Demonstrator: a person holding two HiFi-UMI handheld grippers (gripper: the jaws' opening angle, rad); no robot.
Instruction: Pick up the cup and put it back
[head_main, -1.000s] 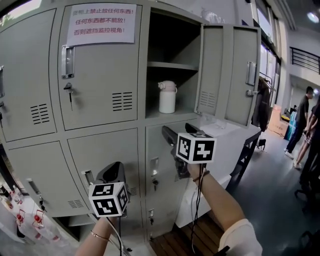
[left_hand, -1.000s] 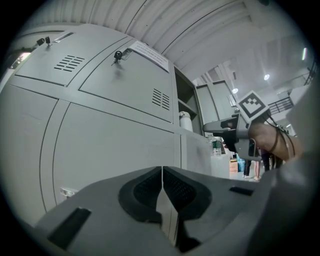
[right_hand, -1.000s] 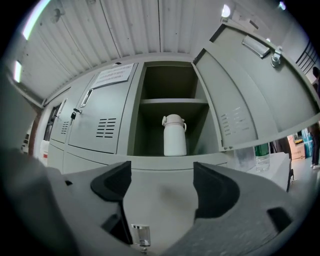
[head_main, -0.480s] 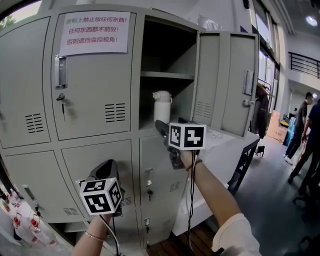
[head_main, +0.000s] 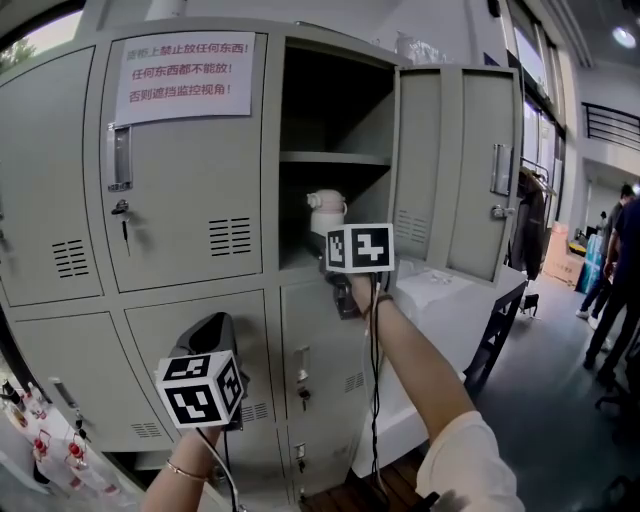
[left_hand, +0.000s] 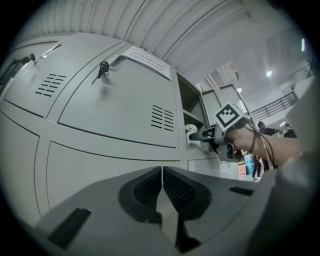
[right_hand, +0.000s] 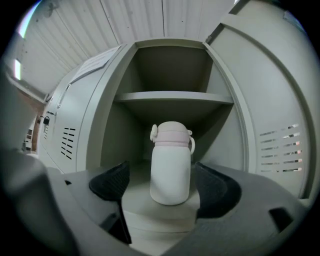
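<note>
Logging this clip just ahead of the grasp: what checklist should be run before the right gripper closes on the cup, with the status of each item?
1. Right gripper open: ok, jaws stand wide apart.
2. Cup centred between the jaws: ok, clear of both pads.
3. Cup upright: ok.
4. Locker door swung clear of the arm: ok.
5. Headroom under the shelf for lifting: ok, there is a gap above the lid.
6. Pads far enough along the cup's body: cannot tell.
</note>
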